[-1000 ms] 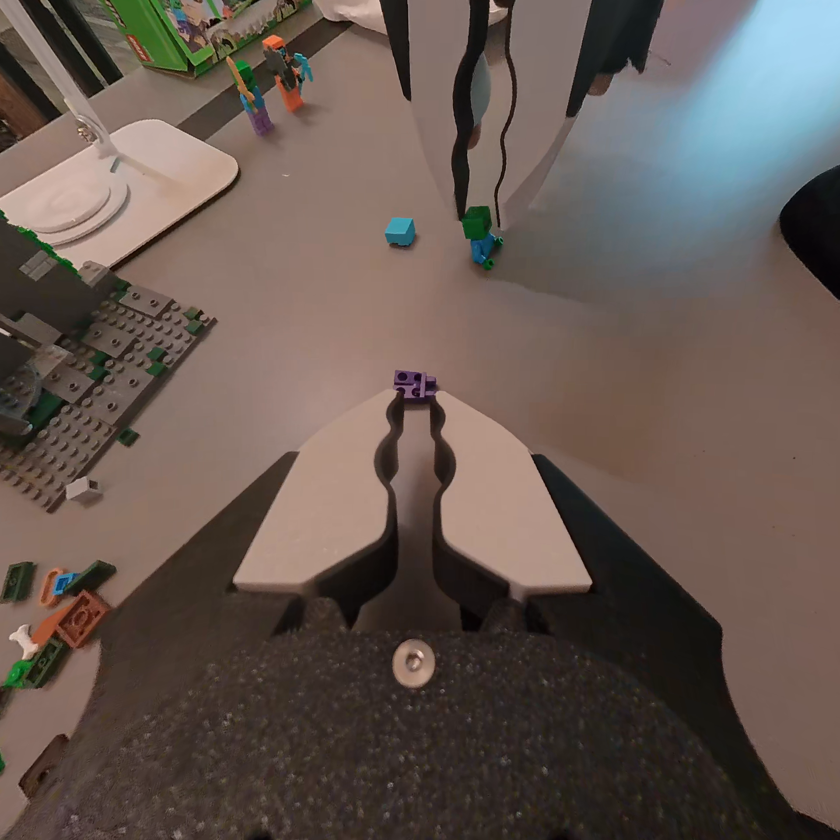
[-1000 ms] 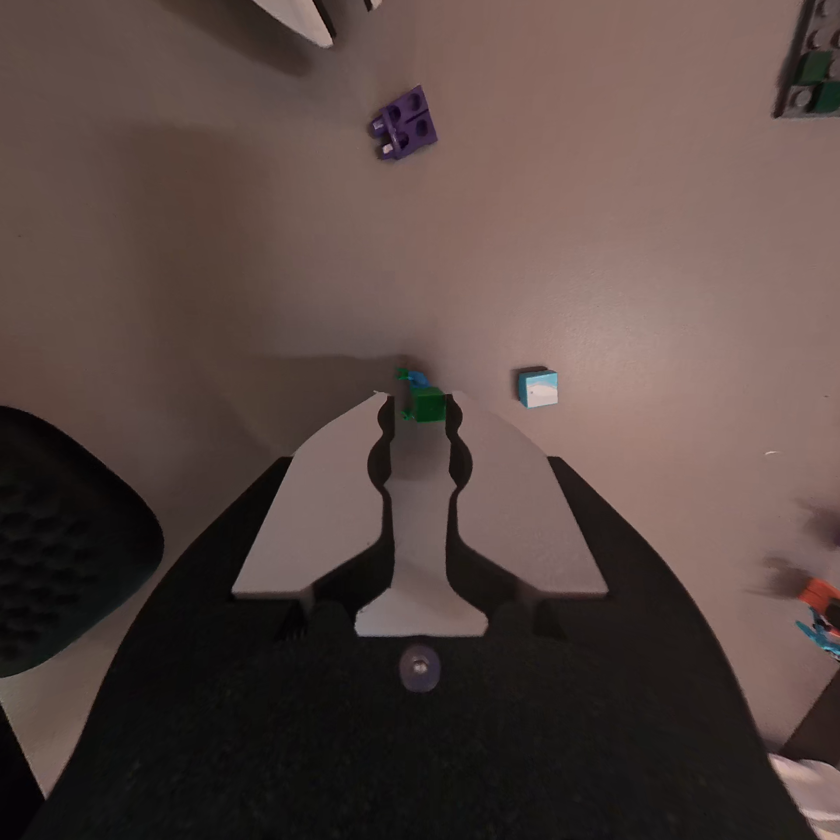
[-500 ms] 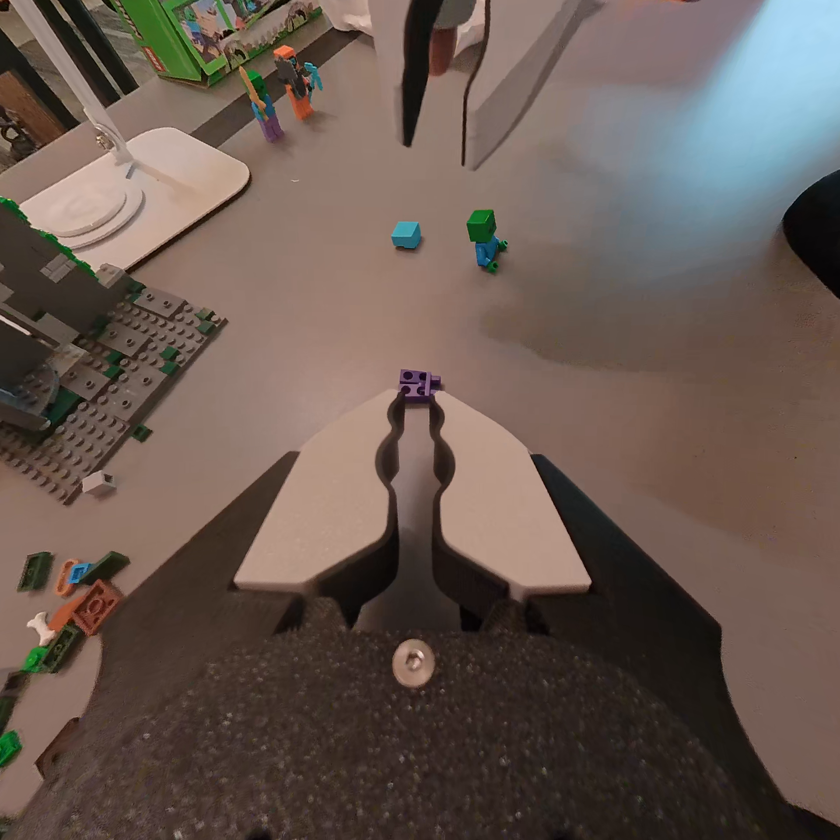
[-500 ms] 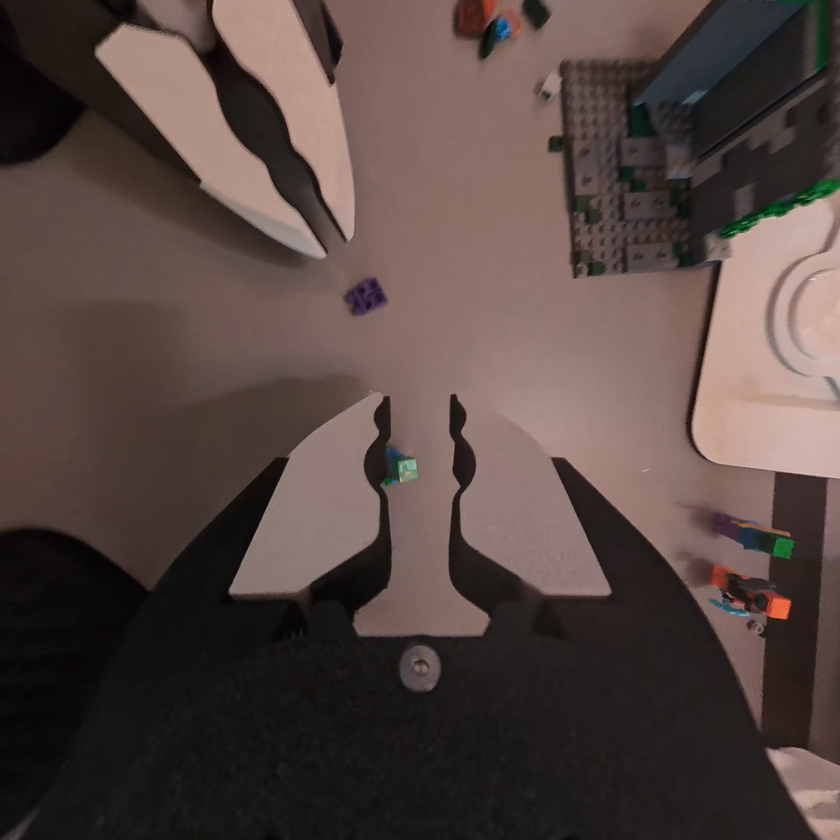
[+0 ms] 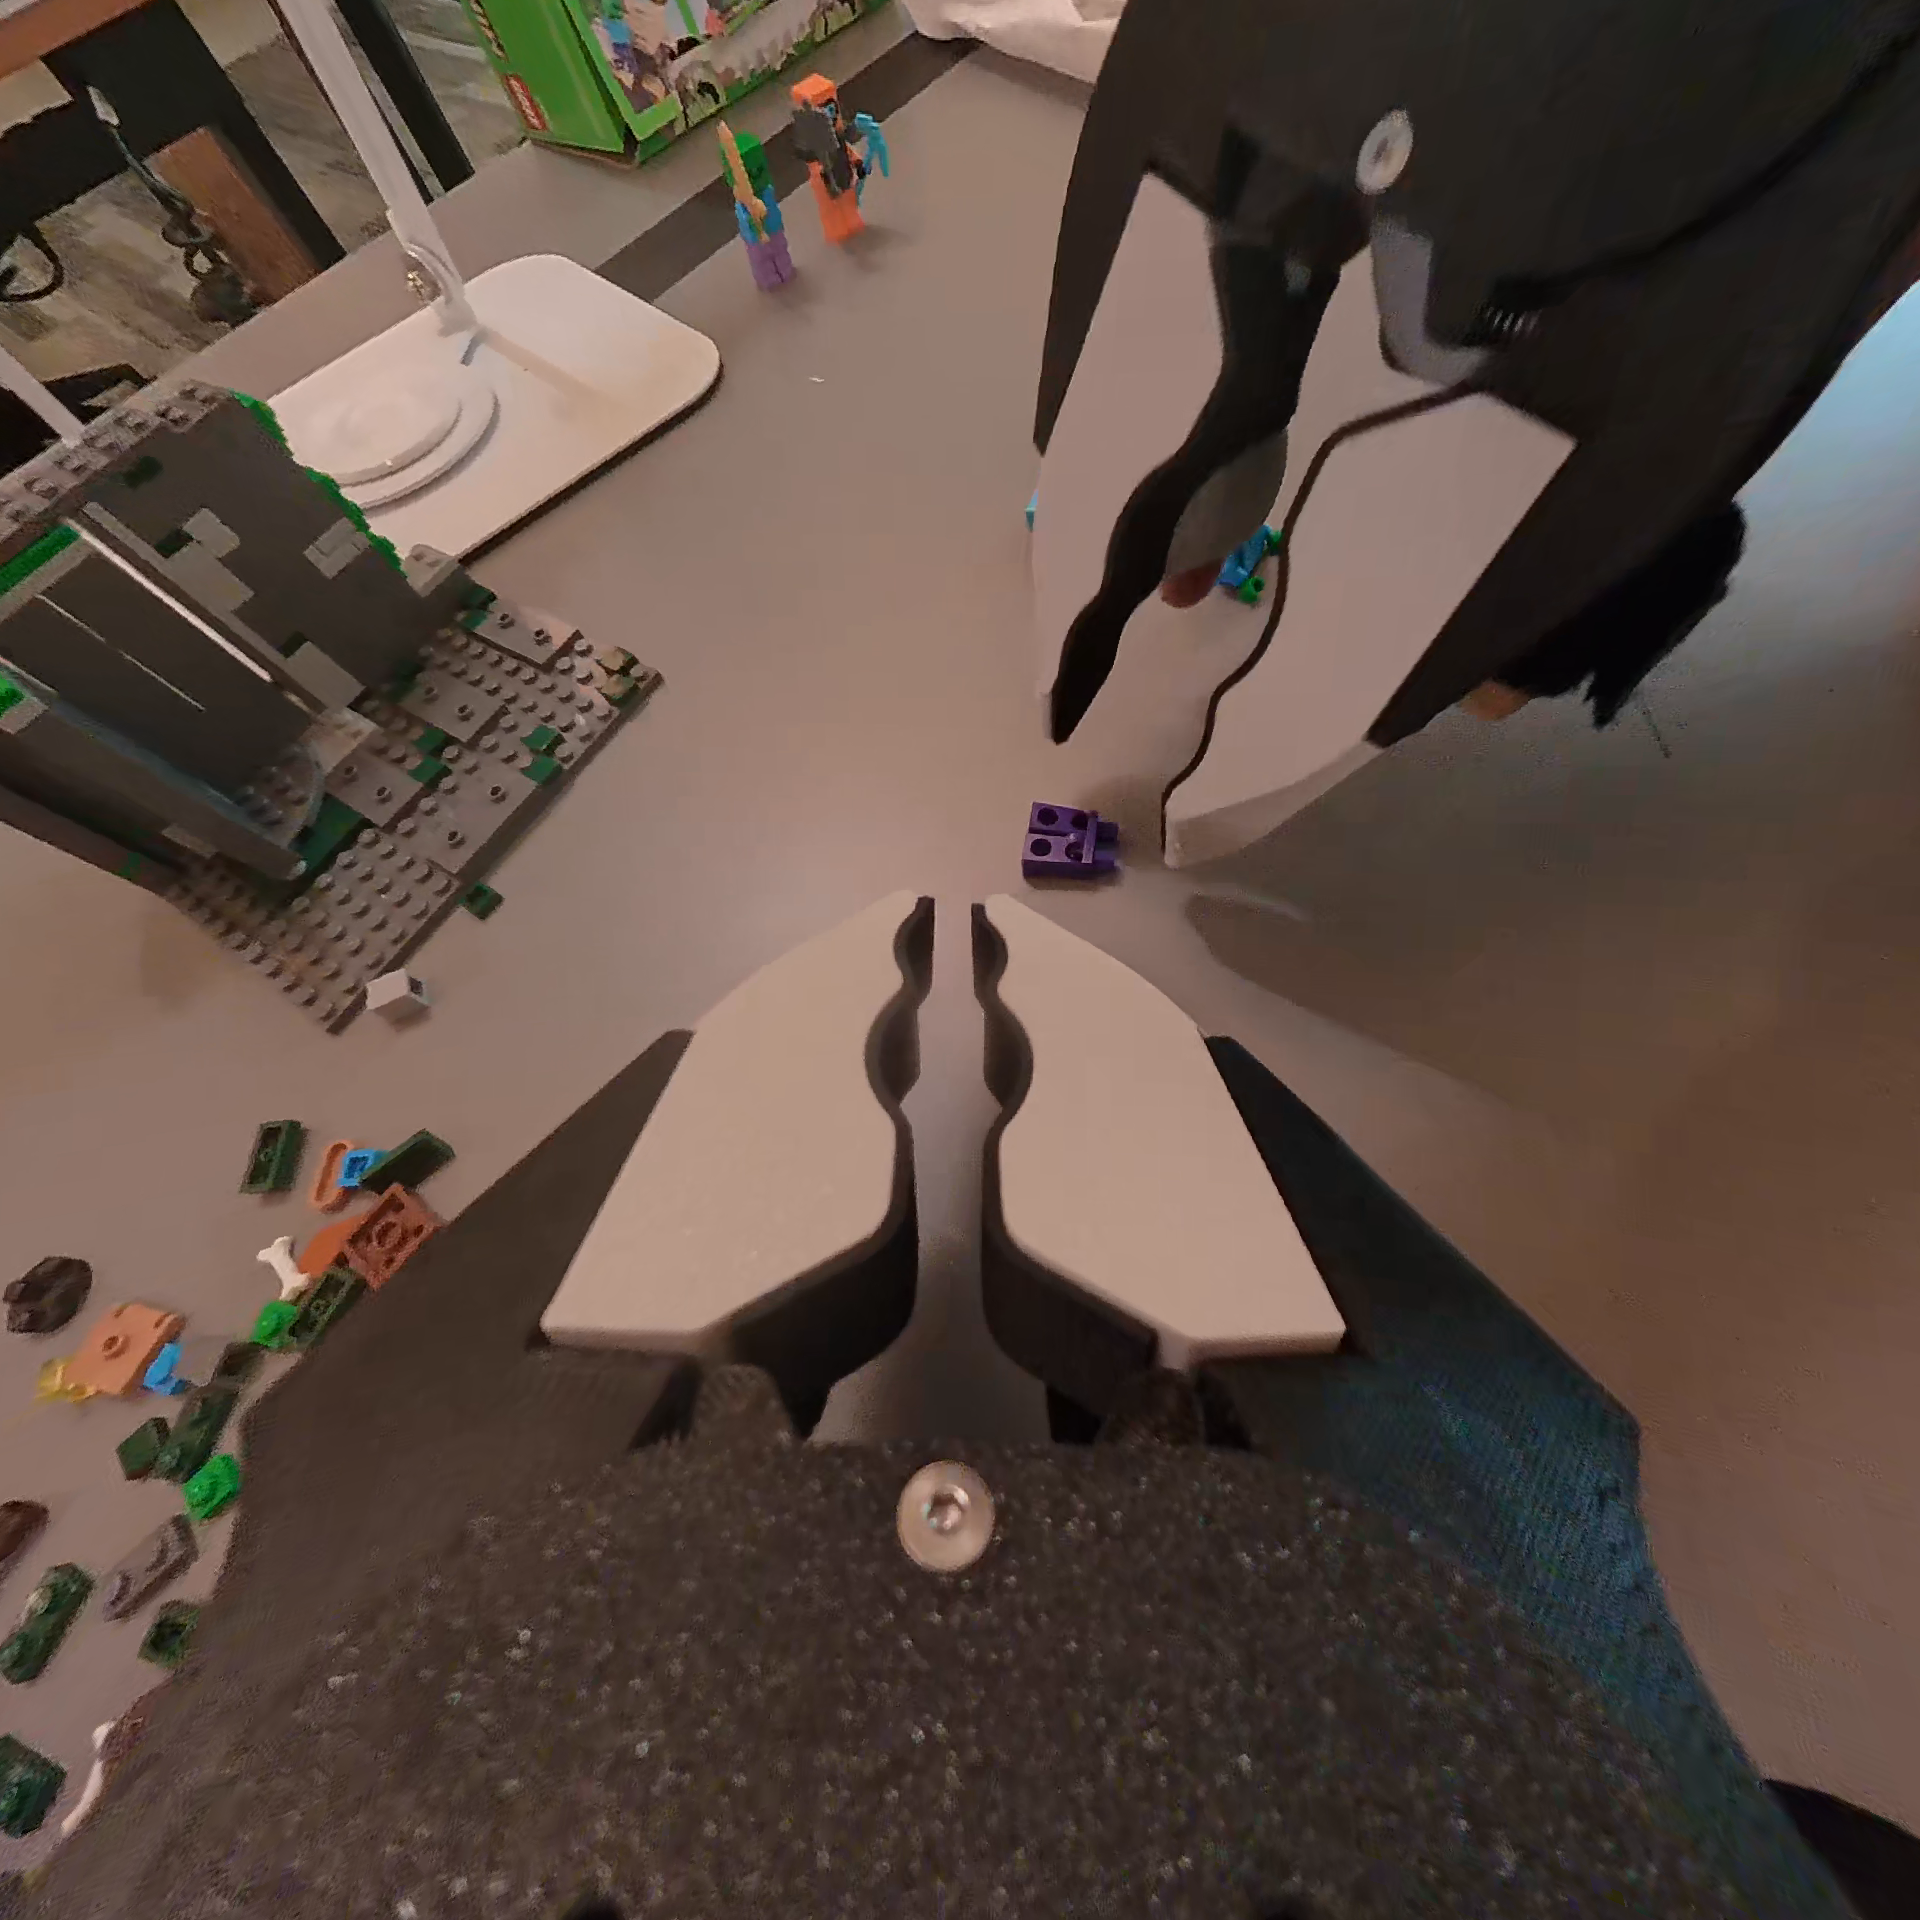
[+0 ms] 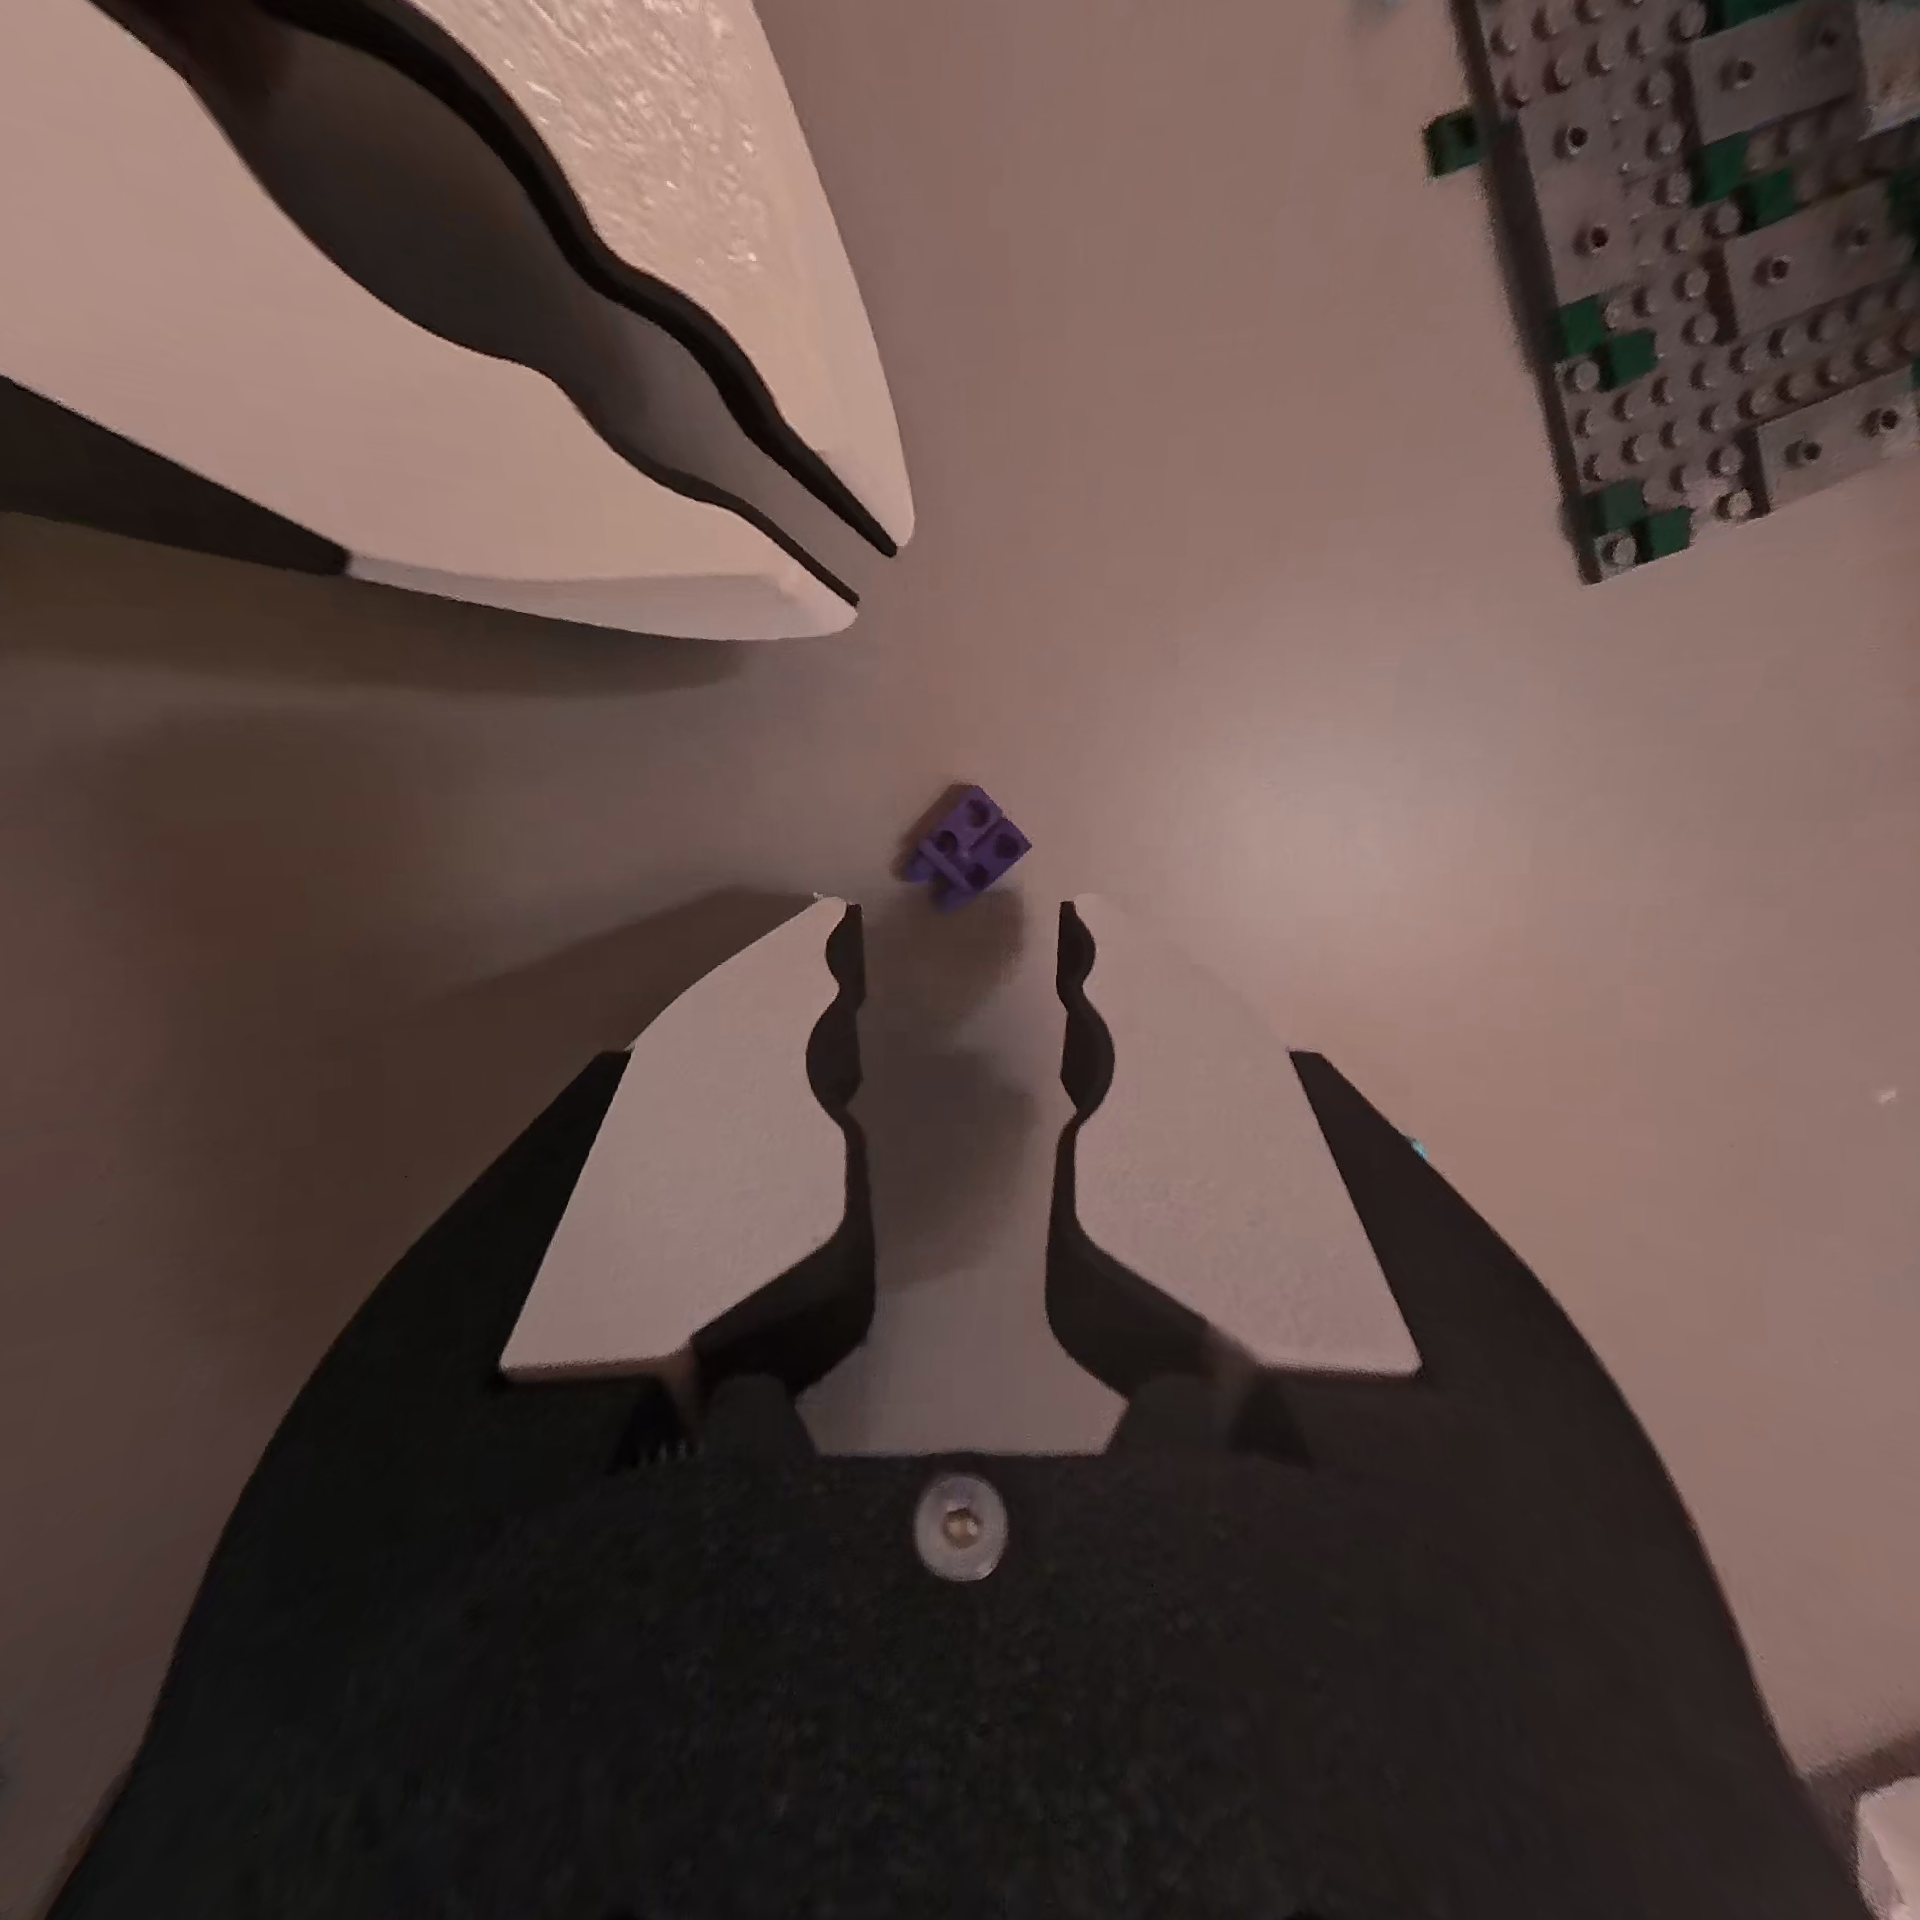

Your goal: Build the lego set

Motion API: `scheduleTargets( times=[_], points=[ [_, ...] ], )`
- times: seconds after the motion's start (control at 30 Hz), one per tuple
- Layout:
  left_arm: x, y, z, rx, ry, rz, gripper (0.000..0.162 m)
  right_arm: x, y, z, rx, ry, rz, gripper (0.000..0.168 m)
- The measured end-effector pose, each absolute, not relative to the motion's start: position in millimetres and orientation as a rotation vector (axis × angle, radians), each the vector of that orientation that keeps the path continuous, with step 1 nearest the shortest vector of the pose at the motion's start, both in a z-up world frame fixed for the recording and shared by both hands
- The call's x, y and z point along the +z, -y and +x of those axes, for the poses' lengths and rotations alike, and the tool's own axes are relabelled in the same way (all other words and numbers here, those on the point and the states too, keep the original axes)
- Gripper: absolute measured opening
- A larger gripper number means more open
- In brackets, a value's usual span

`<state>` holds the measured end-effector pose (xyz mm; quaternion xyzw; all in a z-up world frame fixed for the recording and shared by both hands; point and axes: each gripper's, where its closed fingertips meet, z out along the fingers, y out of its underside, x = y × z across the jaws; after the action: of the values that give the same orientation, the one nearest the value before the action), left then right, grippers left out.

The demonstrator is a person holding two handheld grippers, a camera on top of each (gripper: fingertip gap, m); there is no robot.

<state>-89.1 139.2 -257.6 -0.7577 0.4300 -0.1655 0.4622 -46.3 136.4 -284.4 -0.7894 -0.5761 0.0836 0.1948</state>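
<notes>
Reaching: we bring our right claw (image 6: pixel 958 906) down over the purple piece (image 6: pixel 968 847), its fingers apart with nothing between them.
Left claw: our left claw (image 5: pixel 951 906) sits just short of the purple piece (image 5: pixel 1070 844), fingers nearly together and empty.
Where it lies: the purple piece rests alone on the bare grey surface (image 5: pixel 1558 1039), just beyond our right fingertips, between the two claws.
How it handles: we judge it light, rigid and slick, likely to skate or flip if nudged; we would pinch its two flat opposite sides, low and square.
How it looks: small, square, purple, underside holes facing up, with a clip-like lug on one edge.
Beyond the purple piece: the grey studded build (image 5: pixel 343 727) stands well apart, and two minifigures (image 5: pixel 800 177) and a green box (image 5: pixel 665 62) lie farther off.
</notes>
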Motion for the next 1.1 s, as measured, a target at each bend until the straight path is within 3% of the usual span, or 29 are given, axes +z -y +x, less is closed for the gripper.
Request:
scheduleTargets(
  times=[0.17, 0.37, 0.9, 1.1],
  points=[
    [-255.2, -136.7, -88.0, -0.403, -1.078, -1.842, 0.006, -294.8, -138.8, -52.3, 0.266, 1.596, -2.257, 0.036],
    [-256.1, -128.6, -81.6, -0.393, -1.169, -1.784, 0.007, -296.9, -137.2, -54.1, 0.36, 1.671, -2.268, 0.017],
    [-244.2, -75.9, -38.0, -0.273, -1.523, -1.296, 0.022, -242.1, -62.8, -39.8, 1.337, 1.805, -2.424, 0.016],
    [-241.3, -72.0, -36.7, -0.206, -1.533, -1.241, 0.009, -235.8, -54.5, -42.9, 1.414, 1.818, -2.414, 0.016]
  ],
)
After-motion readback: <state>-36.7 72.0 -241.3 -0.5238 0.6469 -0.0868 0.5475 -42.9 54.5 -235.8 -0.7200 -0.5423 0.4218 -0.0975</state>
